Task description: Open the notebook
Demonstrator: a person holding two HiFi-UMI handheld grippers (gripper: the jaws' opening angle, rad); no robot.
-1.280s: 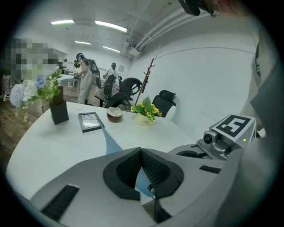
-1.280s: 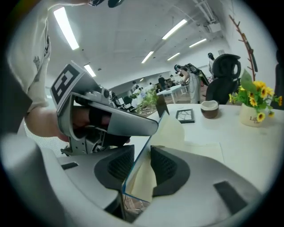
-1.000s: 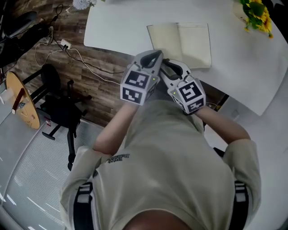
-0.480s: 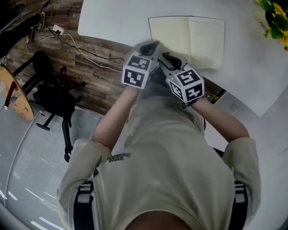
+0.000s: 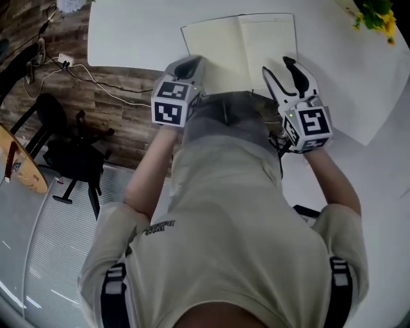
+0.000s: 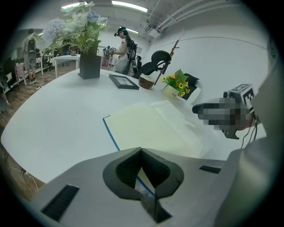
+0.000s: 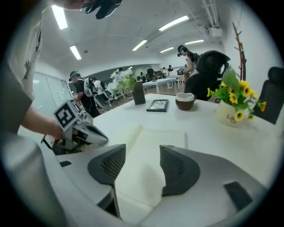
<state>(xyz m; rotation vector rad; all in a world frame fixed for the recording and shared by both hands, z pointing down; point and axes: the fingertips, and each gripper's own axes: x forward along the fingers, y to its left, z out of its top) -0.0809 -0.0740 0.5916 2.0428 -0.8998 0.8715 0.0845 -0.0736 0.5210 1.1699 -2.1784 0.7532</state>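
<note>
The notebook (image 5: 240, 48) lies open and flat on the white table (image 5: 128, 32), cream pages up, with a blue cover edge (image 6: 111, 135) on its left. My left gripper (image 5: 190, 62) is shut, its tips (image 6: 141, 150) over the notebook's near left edge with nothing seen between them. My right gripper (image 5: 277, 64) hovers over the right page (image 7: 151, 146). Its jaws (image 7: 143, 148) are opening and nothing is between them. Each gripper shows in the other's view: the left gripper (image 7: 75, 128) and the right gripper (image 6: 226, 113).
A pot of yellow flowers (image 5: 371, 19) stands at the table's far right. Behind the notebook are a dark picture frame (image 7: 157, 105), a brown bowl (image 7: 185, 101) and a dark vase of flowers (image 6: 90, 64). A chair (image 5: 70, 147) and cables lie on the floor to the left.
The two grippers, close together before, have come apart. The right one swung right over the right page and opened. The left one dropped to the notebook's near left edge.
</note>
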